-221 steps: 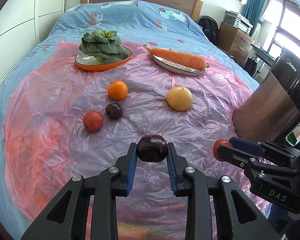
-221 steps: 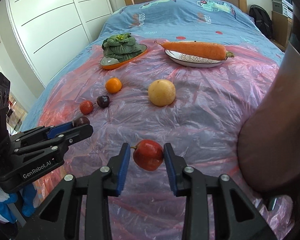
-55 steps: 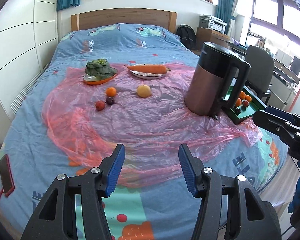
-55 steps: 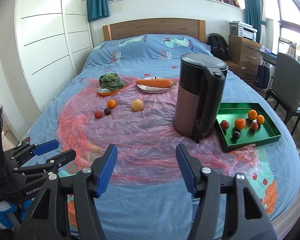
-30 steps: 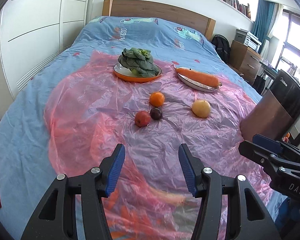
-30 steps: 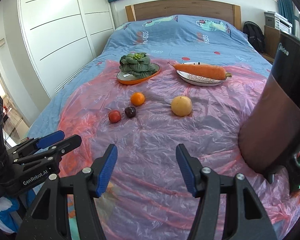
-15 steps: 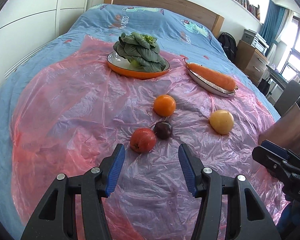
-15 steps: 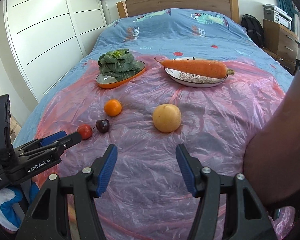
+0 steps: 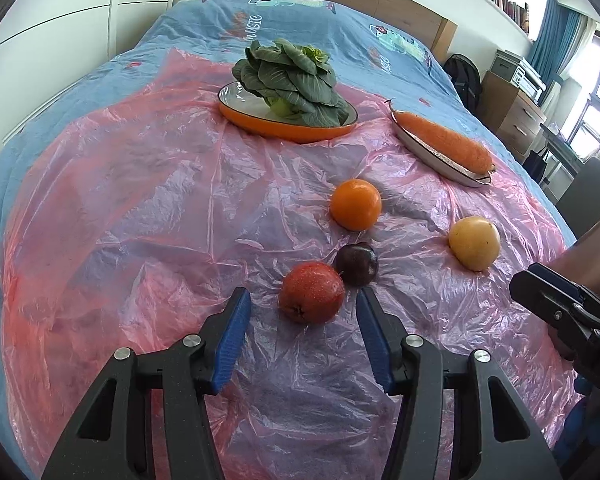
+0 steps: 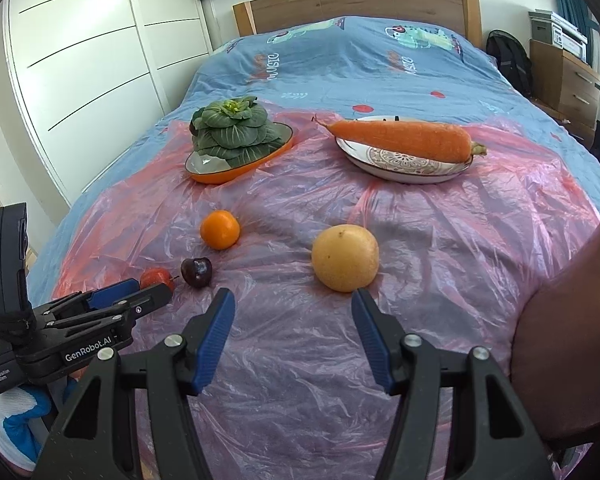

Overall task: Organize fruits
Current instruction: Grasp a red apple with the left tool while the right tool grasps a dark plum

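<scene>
Four fruits lie on a pink plastic sheet spread over the bed. A red fruit sits just ahead of my open left gripper, between the lines of its fingers, untouched. A dark plum touches it behind, and an orange lies farther back. The yellow fruit rests right in front of my open right gripper, slightly right of centre. In the right wrist view the left gripper partly hides the red fruit, beside the plum and orange.
An orange dish with leafy greens and a white plate with a carrot stand at the back of the sheet. A brown kettle body rises close on the right. A wardrobe lines the left wall.
Both grippers have moved forward and down toward the fruits, which now loom larger. The left one has closed in on the red fruit, the right on the yellow fruit. Jaw widths are unchanged.
</scene>
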`<state>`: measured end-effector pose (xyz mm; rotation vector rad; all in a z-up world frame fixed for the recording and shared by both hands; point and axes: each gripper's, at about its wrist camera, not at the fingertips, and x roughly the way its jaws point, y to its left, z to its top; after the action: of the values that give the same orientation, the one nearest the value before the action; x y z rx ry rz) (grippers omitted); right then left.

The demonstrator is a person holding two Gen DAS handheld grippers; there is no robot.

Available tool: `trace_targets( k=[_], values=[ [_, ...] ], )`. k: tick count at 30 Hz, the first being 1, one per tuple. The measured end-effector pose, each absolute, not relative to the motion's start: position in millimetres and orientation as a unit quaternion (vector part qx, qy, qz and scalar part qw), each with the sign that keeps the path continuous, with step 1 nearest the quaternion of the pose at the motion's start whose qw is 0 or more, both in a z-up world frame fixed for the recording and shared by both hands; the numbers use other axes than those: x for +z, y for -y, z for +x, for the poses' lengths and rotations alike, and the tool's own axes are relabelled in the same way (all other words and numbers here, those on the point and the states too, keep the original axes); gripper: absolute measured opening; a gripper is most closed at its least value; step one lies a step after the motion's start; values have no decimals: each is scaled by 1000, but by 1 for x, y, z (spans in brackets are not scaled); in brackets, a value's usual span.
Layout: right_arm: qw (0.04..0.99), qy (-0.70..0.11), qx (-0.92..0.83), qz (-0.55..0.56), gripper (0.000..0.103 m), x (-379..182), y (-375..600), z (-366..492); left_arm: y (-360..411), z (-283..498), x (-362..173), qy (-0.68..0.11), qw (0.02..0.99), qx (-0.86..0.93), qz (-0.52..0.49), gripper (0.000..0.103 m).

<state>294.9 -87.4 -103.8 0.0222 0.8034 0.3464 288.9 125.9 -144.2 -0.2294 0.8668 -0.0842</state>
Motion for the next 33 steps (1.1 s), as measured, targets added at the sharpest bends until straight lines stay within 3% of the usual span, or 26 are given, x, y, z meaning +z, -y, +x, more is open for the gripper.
trace_targets(
  k=[26,28,30,33],
  values=[
    [879,-413,238,-7,93,-118,-2,334,-139,294,-159,-427,894,-61,-120,29],
    [874,-423,240,-16,91,-122,-11,340,-140,293,-159,-427,893,-67,-122,29],
    [867,-433,245,-21,81,-126,-18,344,-142,293,-160,-427,893,-75,-119,29],
    [860,-444,250,-28,73,-134,-24,347,-147,292,-160,-426,891,-90,-124,29]
  ],
)
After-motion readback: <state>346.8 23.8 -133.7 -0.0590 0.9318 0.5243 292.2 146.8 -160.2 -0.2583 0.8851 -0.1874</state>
